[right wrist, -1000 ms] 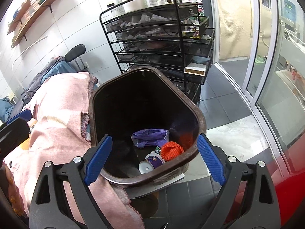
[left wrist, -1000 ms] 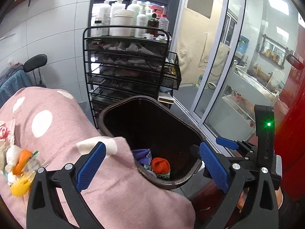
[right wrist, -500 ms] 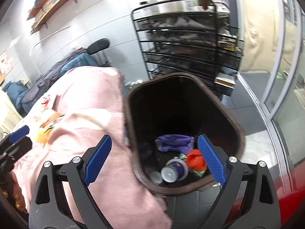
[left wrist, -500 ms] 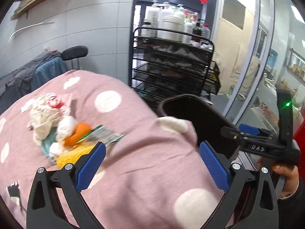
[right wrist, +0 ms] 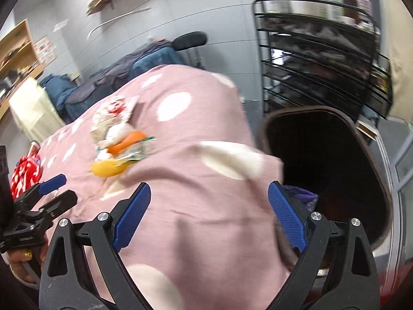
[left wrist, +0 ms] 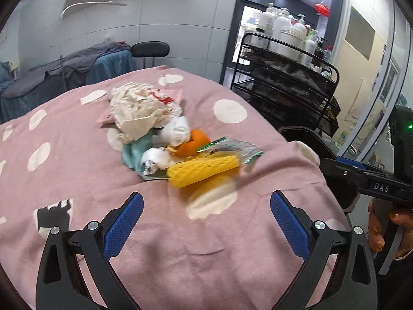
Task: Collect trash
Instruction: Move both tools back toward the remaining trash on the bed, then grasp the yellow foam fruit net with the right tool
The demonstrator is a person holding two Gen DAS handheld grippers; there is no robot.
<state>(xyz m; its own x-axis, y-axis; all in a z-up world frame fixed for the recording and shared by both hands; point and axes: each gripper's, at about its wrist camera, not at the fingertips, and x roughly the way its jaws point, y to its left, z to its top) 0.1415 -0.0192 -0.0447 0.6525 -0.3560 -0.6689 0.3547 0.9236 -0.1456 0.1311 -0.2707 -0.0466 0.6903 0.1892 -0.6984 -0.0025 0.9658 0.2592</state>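
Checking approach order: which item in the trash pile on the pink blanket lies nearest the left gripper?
The yellow foam net, at the pile's near edge facing the open left gripper; the orange piece and crumpled white bag lie behind it.

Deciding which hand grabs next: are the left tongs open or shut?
Open. The left tongs show blue pads spread wide, nothing between them.

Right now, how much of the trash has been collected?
Some is done: a purple scrap already lies in the dark bin. Nothing is in hand; both grippers, left and right, have open, empty jaws. The trash pile on the pink blanket remains.
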